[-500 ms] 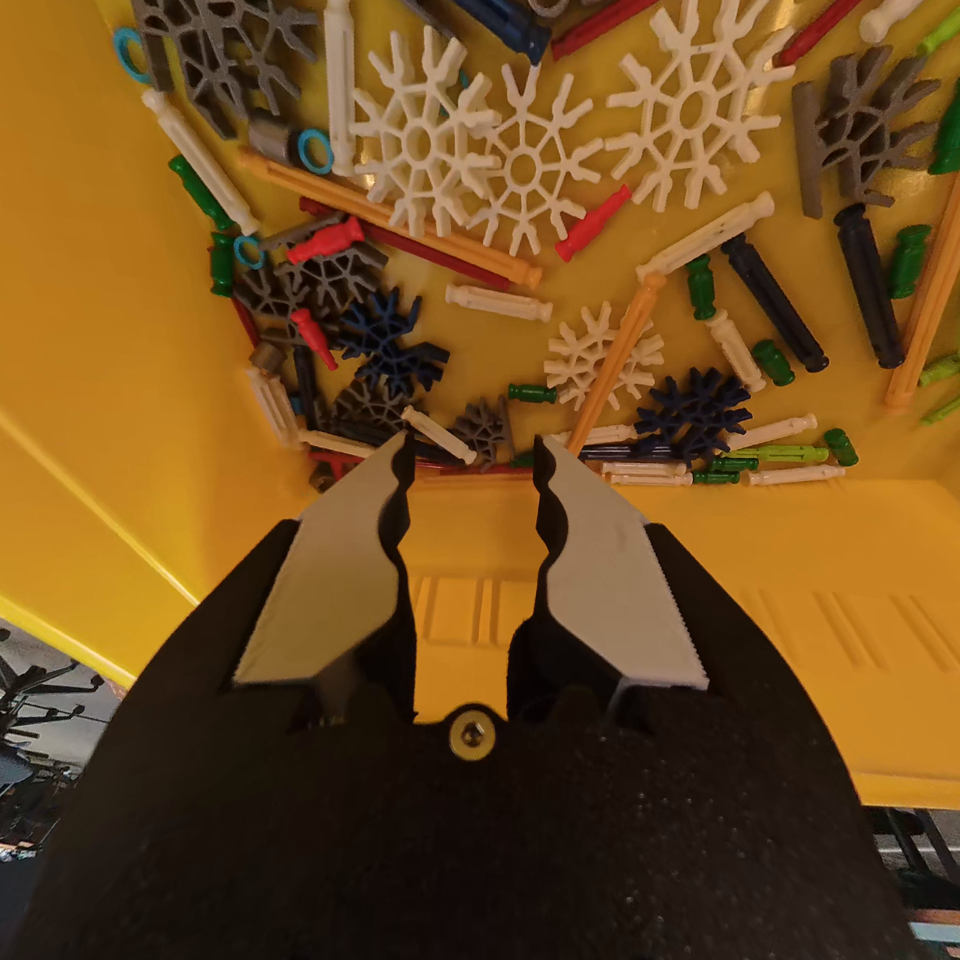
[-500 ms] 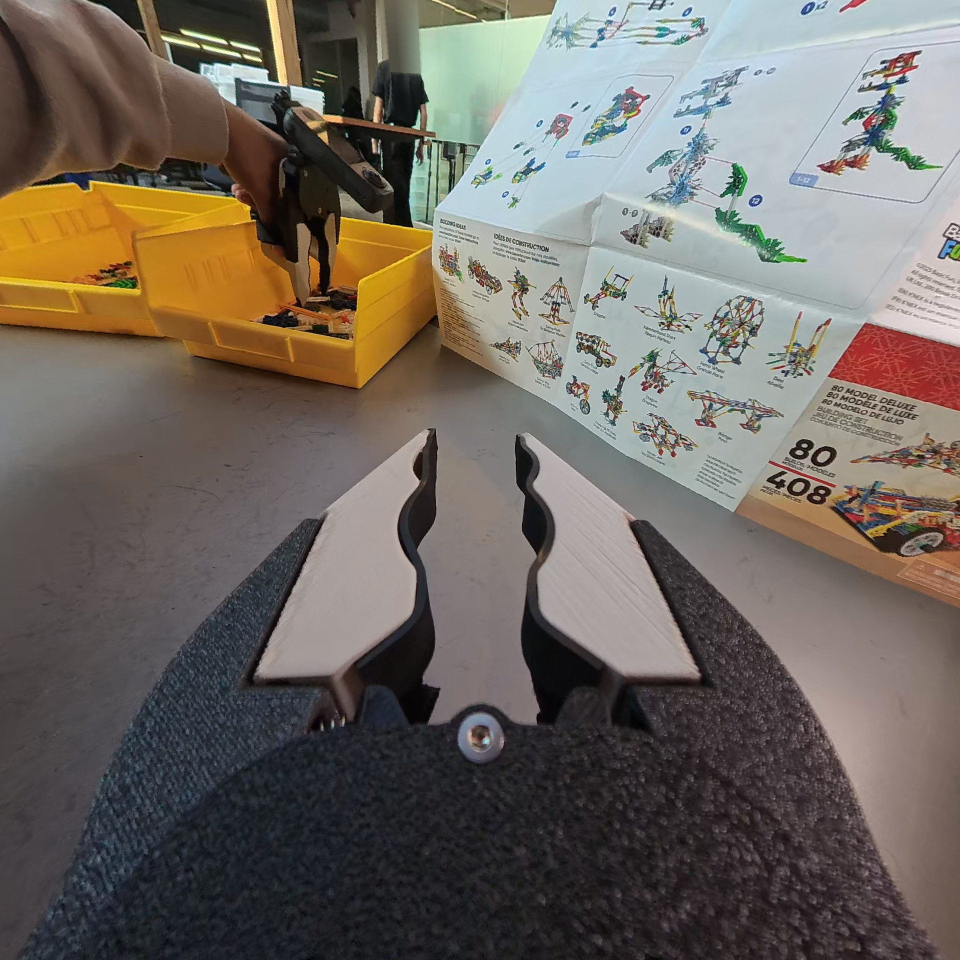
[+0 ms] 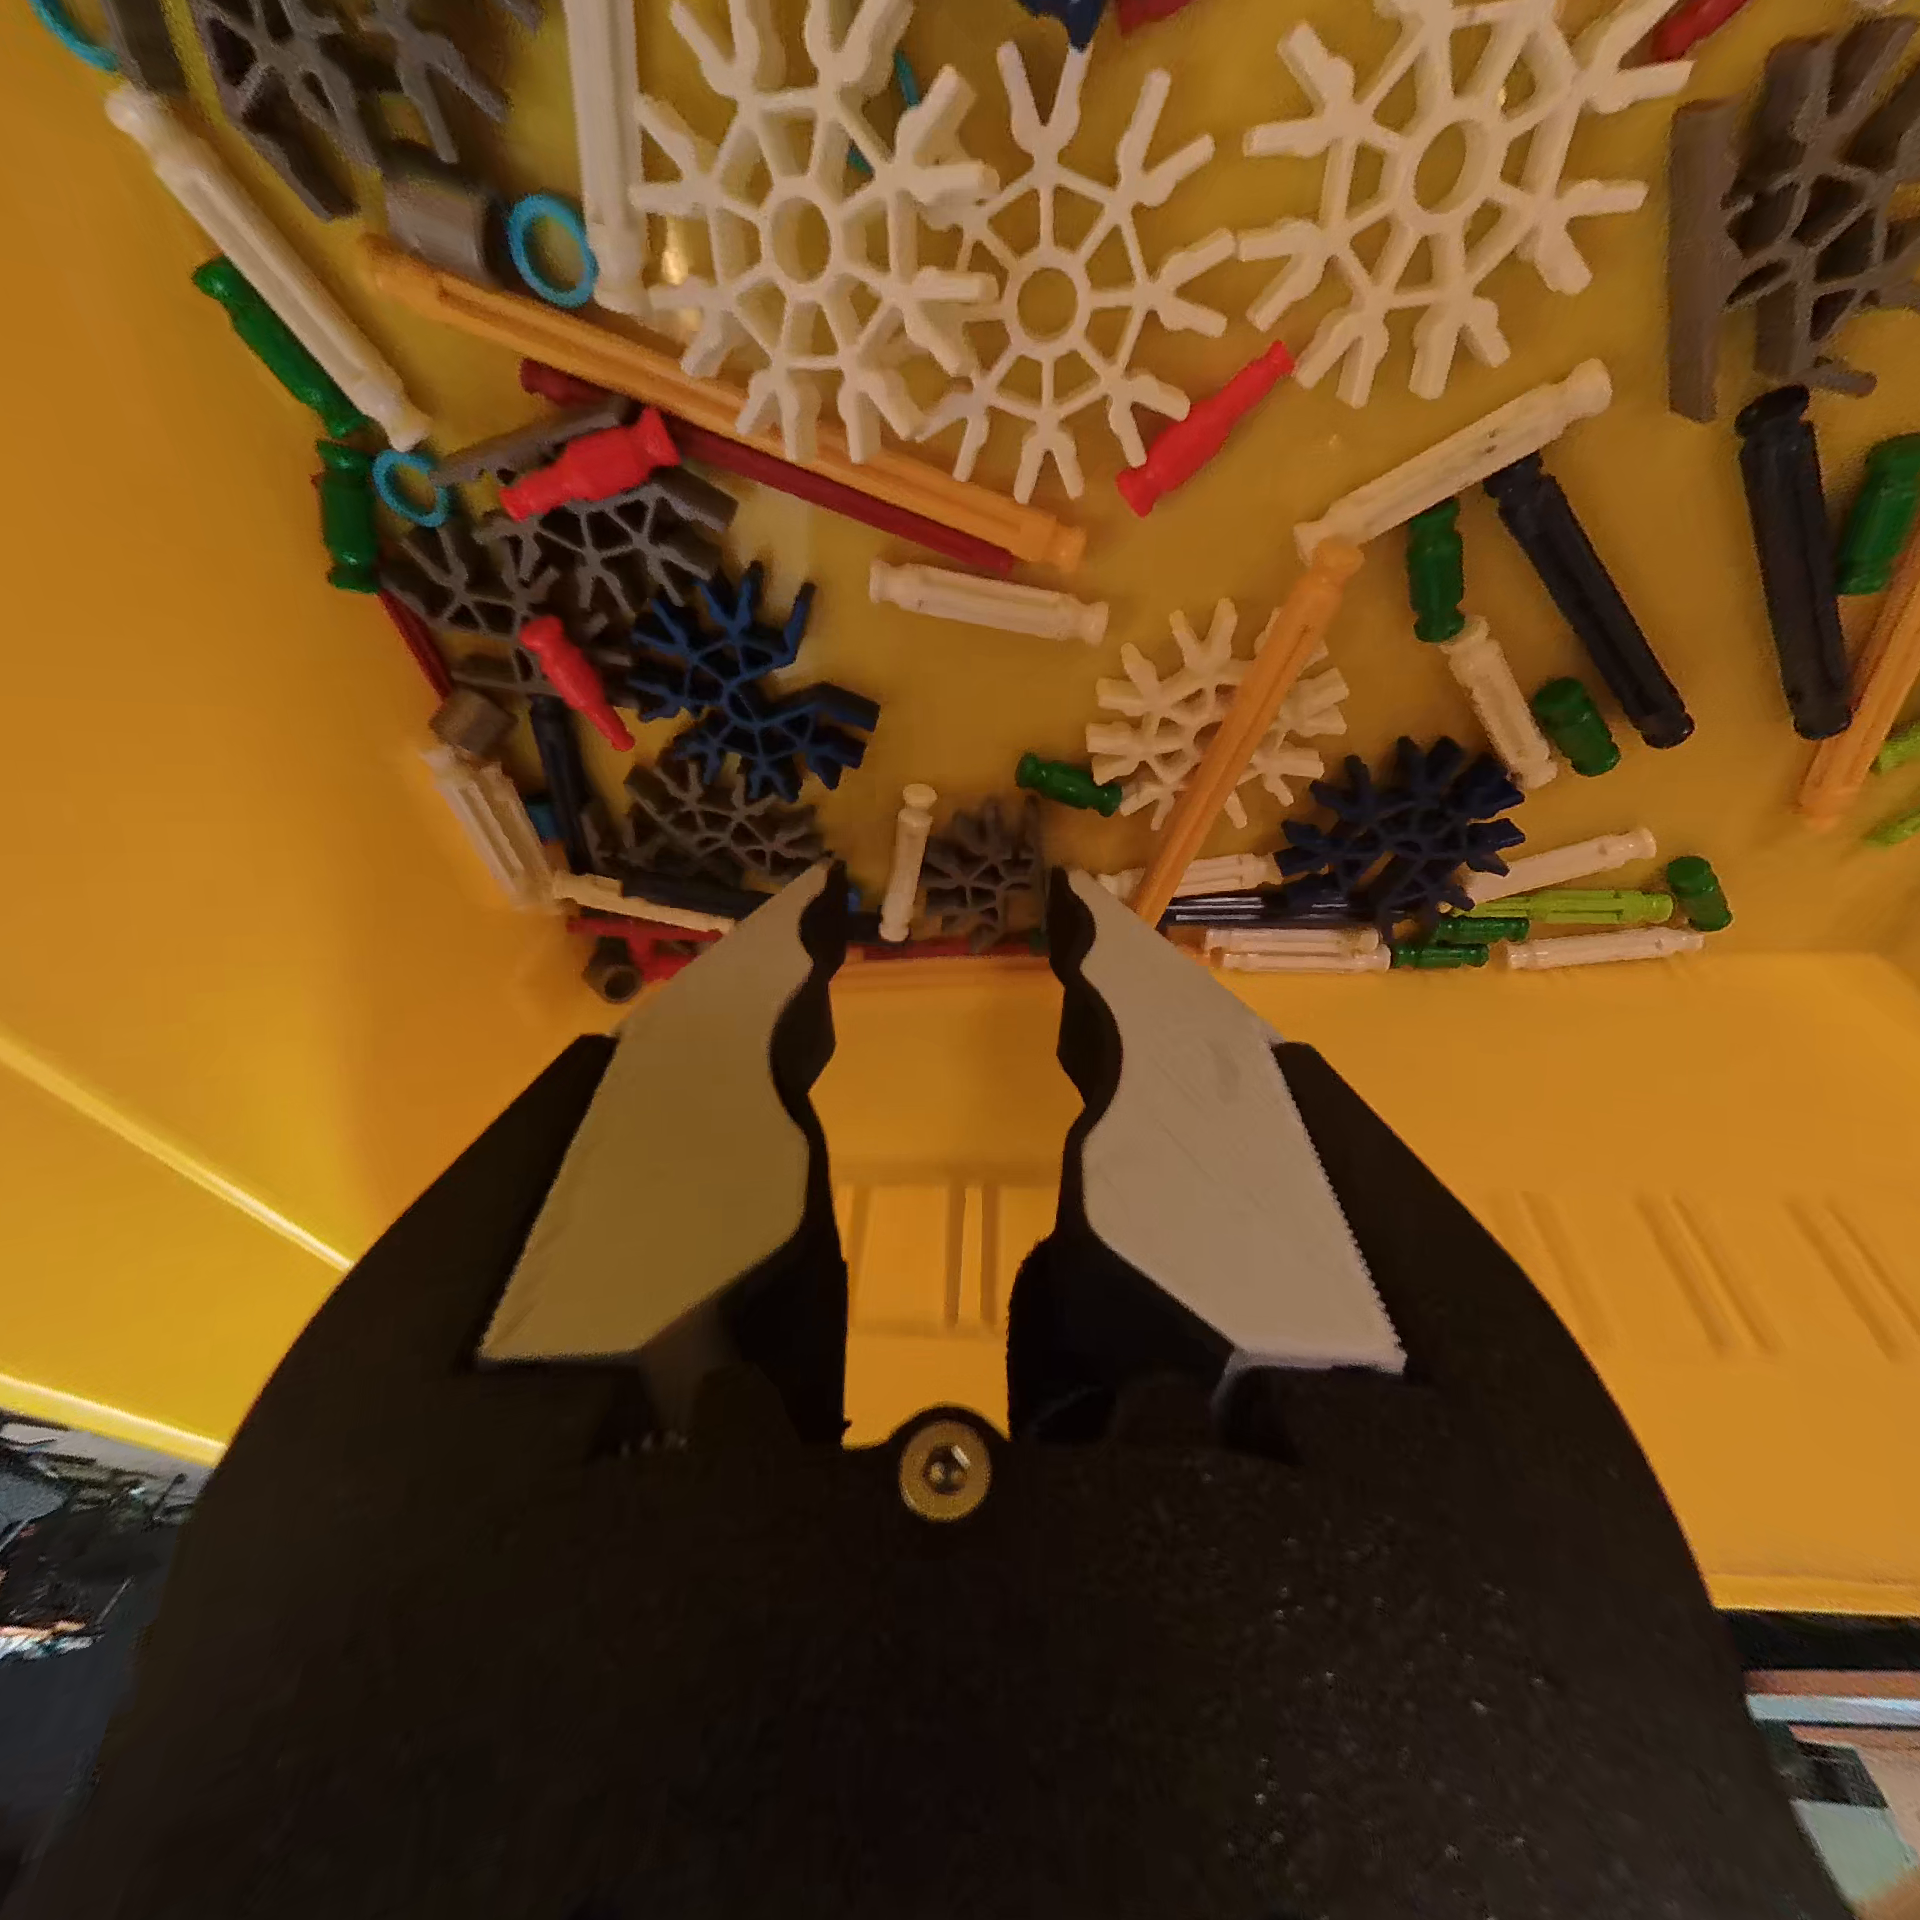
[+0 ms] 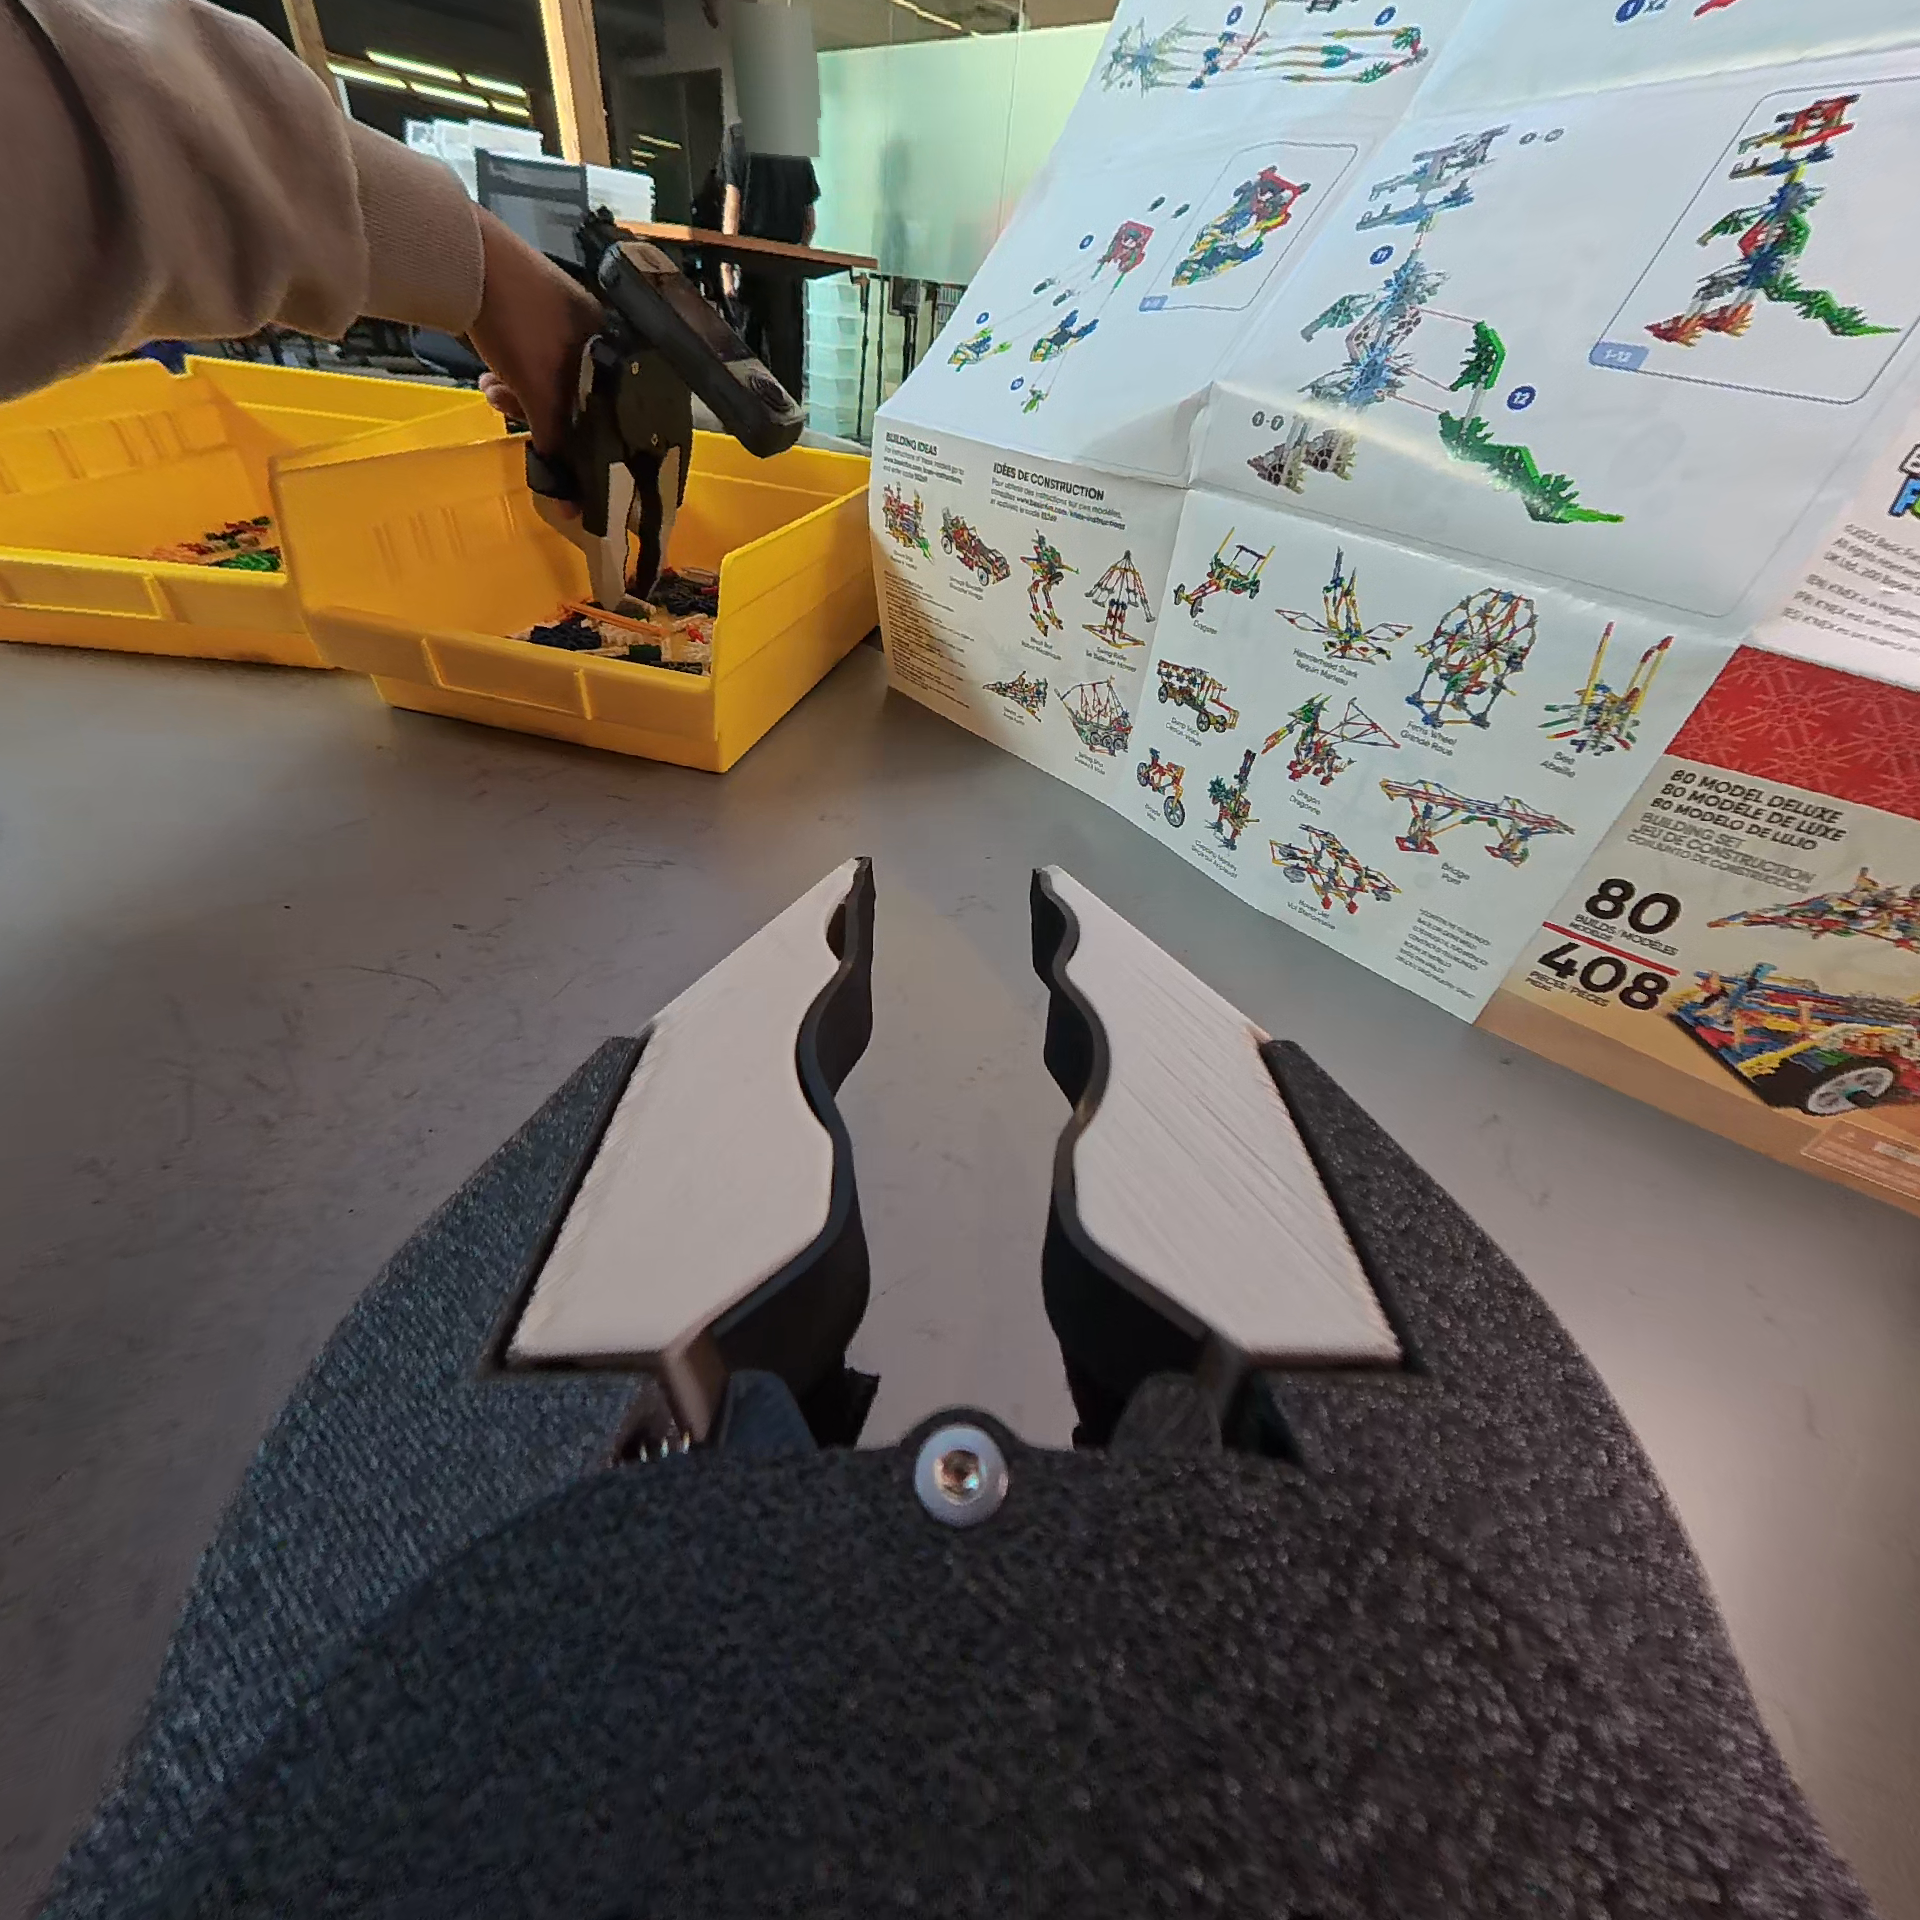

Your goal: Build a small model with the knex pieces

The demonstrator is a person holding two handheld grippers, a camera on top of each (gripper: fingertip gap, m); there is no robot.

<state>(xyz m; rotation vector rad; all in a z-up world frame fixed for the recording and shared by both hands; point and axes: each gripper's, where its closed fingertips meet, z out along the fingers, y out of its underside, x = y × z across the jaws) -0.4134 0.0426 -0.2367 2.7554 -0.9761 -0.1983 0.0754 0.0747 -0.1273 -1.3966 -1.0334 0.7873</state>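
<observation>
Left tool (image 3: 940, 894) gapes empty over a small grey connector (image 3: 982, 868) in the yellow bin (image 3: 208, 831); right tool (image 4: 953, 883) hovers parted, empty, above the desk (image 4: 312, 935)

Open-plan office or lab: glass partitions (image 4: 935, 208), desks (image 4: 727, 244), ceiling strip lights (image 4: 436, 78).

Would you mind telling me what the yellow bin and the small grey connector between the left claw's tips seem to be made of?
The yellow bin looks like glossy moulded plastic: smooth walls, moulded ribs, soft reflections. The small grey connector between the open left claw tips looks like matte hard plastic: crisp moulded spokes, no shine.
</observation>
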